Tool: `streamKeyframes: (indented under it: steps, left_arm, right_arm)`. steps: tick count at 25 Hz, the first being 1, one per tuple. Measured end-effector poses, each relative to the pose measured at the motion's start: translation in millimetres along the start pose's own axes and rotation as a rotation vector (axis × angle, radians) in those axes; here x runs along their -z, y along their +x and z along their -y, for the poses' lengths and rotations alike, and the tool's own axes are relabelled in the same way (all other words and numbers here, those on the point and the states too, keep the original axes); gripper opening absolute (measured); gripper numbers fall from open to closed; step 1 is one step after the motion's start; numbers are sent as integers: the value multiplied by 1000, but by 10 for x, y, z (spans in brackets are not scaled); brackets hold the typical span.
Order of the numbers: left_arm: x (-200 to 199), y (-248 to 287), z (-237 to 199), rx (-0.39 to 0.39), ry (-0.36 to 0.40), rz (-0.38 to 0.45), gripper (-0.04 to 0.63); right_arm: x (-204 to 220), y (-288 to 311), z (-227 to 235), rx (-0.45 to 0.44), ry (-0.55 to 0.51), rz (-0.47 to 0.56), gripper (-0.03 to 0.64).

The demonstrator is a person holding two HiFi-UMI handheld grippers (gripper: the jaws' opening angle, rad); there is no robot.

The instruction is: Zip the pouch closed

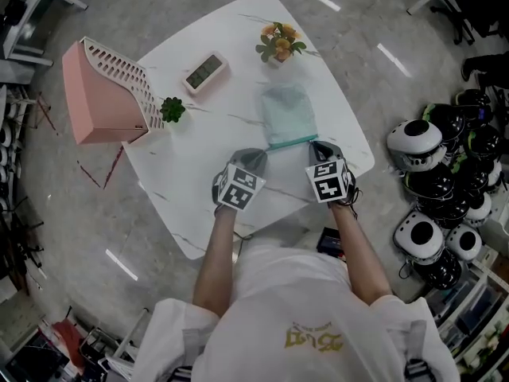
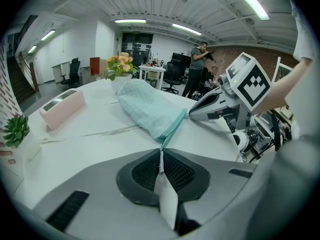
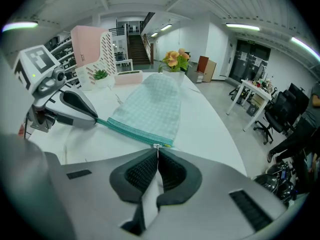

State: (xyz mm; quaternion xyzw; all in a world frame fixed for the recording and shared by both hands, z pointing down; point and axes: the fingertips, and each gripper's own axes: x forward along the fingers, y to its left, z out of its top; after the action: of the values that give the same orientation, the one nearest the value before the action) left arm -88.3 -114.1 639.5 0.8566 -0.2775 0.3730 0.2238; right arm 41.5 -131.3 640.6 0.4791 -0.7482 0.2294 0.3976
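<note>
1. Pouch position. The light green pouch (image 1: 286,111) lies flat on the white counter (image 1: 215,146), toward its near right part, just ahead of both claws. Its zipper (image 3: 132,131) runs along the edge nearest the person, stretched straight between the two claws.

2. Left claw (image 2: 161,156). The jaws are pressed together on the left end of the zippered edge. A thin strip of the pouch corner runs from the fabric into the seam between the pads.

3. Right claw (image 3: 157,154). The jaws are clamped on the small metal zipper pull (image 3: 157,145), which sits at the right end of the zipper, at the pouch corner. No view shows whether the teeth along the zipper are fully joined.

4. Claw spacing. Both claws rest low over the counter, apart by the width of the pouch, tips pointing away from the person and slightly inward.

5. Other items on the counter:
- a pink clock (image 1: 205,72) at the far left, well apart from the pouch;
- a vase of flowers (image 1: 278,42) at the far edge, just beyond the pouch;
- a small green plant (image 1: 172,109) at the left edge, beside a pink slotted rack (image 1: 103,94).

6. Floor. Black-and-white helmets (image 1: 417,142) are grouped to the right of the counter.
</note>
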Motion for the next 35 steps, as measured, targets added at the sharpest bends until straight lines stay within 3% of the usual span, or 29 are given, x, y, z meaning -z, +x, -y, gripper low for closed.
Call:
streamKeyframes:
  steps: [4,10,14,16,20,23,29,32,35]
  left_arm:
    - [12,-9,8,-6,4,20,37]
    - [100,-17,7,-32,-51,35,47]
    - [74,-106,1,-46,-114,78,165]
    - [39,-185,-5,-75,-140,107,186]
    - [-133,-410,53,-151,-154,193,154]
    - [-265,-573,151,-157,-216,267,128]
    - [-470,-967,482,-224,-256,389,18]
    - [-504,-1163,702,-242,-293,435,18]
    - [-521,-1278,872,-286,-283,441,18]
  right_arm:
    - [11,5,41,12,9,9,22]
    - [65,-13,70,39,60,5,47]
    - [26,-170,82,51,83,48,51]
    - [-40,-279,47,35,105,92,49]
    - [-224,-573,-7,-16,135,195,12]
    - [-374,-821,-104,-87,132,277,12]
    - [-383,-1301,-200,-167,141,368,12]
    - [-301,-1537,-226,-177,119,388,12]
    - [-255,-1719,-210,-194,114,419,12]
